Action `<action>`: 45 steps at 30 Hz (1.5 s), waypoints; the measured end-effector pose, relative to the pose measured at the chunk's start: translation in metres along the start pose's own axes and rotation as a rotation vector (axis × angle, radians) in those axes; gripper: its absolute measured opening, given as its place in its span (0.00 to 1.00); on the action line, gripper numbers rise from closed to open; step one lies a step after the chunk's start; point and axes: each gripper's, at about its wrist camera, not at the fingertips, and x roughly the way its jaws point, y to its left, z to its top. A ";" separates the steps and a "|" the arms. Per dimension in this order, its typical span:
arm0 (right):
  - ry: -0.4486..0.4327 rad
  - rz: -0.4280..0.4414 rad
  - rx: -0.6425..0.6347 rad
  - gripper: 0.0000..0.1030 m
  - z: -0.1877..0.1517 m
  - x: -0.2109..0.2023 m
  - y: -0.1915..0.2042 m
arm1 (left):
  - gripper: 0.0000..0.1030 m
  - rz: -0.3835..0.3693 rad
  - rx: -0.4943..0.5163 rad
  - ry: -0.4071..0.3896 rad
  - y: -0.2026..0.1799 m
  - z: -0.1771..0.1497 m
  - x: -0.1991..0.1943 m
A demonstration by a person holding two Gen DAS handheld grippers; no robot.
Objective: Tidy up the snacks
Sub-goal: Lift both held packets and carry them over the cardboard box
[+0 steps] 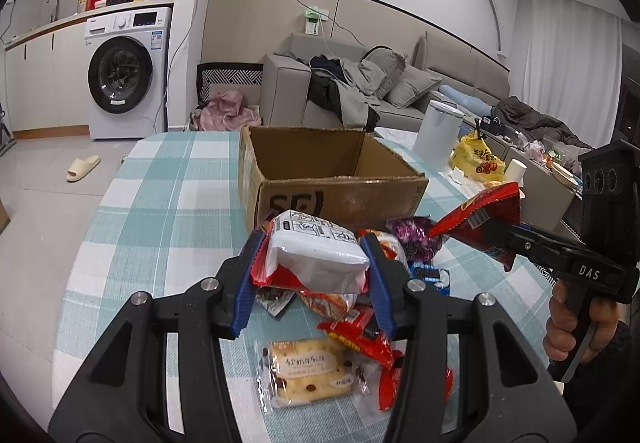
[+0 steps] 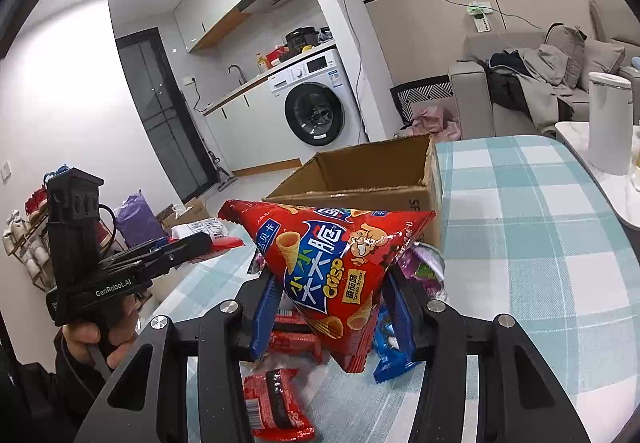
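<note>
holding one snack each above the pile, both grippers look ready to load the empty cardboard box (image 1: 340, 187) behind: left gripper (image 1: 312, 263) clamps a white packet (image 1: 320, 255), right gripper (image 2: 332, 307) pinches a red crisp bag (image 2: 328, 267) by its corner.

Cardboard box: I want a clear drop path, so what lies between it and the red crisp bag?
Only air. In the right wrist view the right gripper holds the crisp bag lifted just before the cardboard box; purple packets lie lower.
</note>
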 end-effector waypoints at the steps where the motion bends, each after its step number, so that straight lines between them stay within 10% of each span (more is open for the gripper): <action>1: -0.003 -0.007 -0.001 0.48 0.002 0.000 0.000 | 0.44 0.000 0.003 -0.004 -0.001 0.002 0.000; 45: 0.018 -0.060 0.015 0.48 0.090 0.068 -0.019 | 0.44 0.056 0.042 -0.024 -0.003 0.105 0.105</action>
